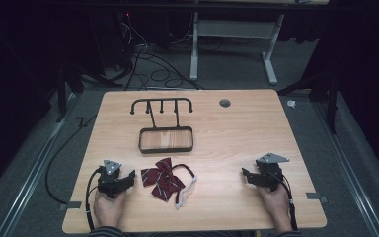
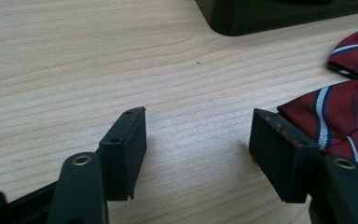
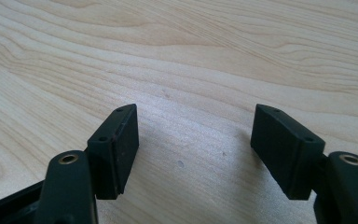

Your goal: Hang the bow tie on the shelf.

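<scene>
left hand-held gripper (image 1: 131,178) beside bow tie (image 1: 163,180), lying diagonal.

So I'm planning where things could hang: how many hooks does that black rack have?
4, along the top bar of the rack behind its tray: one curled at each end, two short ones between. None seem hidden.

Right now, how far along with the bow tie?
Nothing looks done: the bow tie lies flat on the table, in front of the black rack. Left gripper is open beside it, holding nothing; right gripper is open over bare wood. Grasping is left.
</scene>
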Action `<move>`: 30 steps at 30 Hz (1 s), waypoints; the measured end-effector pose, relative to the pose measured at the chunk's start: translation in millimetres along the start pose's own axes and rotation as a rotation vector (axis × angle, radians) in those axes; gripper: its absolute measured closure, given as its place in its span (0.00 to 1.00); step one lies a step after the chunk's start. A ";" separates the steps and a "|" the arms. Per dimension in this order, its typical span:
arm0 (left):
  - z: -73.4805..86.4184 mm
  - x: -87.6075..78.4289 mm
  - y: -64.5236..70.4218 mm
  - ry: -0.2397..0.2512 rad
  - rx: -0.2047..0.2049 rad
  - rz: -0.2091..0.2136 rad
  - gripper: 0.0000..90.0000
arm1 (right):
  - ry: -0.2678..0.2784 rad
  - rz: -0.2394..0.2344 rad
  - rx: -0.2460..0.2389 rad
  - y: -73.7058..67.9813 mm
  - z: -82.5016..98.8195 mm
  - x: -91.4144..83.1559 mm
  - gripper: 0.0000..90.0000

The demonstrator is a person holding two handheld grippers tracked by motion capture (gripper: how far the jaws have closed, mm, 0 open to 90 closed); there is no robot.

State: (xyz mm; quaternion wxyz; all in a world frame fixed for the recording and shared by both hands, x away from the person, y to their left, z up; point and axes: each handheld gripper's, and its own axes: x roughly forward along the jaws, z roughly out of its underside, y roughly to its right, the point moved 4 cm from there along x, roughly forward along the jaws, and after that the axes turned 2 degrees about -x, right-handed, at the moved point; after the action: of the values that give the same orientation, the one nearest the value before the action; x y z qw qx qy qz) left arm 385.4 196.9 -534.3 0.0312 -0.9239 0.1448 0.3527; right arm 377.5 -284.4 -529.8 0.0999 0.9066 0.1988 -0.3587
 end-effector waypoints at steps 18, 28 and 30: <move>-0.1 0.3 0.4 -0.003 0.005 0.013 0.38 | 0.000 -0.002 0.002 0.1 0.0 -0.1 0.37; 1.0 -2.0 -0.8 -0.004 -0.002 0.027 0.40 | 0.001 -0.001 0.000 0.0 -0.1 0.1 0.37; 1.0 -1.9 -1.1 0.002 -0.008 0.032 0.40 | 0.001 0.000 0.001 0.0 -0.1 0.1 0.37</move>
State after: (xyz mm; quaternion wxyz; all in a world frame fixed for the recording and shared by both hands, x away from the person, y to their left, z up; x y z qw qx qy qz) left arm 383.7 198.5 -533.8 0.0216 -0.9220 0.1584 0.3527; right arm 377.5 -284.4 -529.8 0.0995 0.9067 0.1989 -0.3583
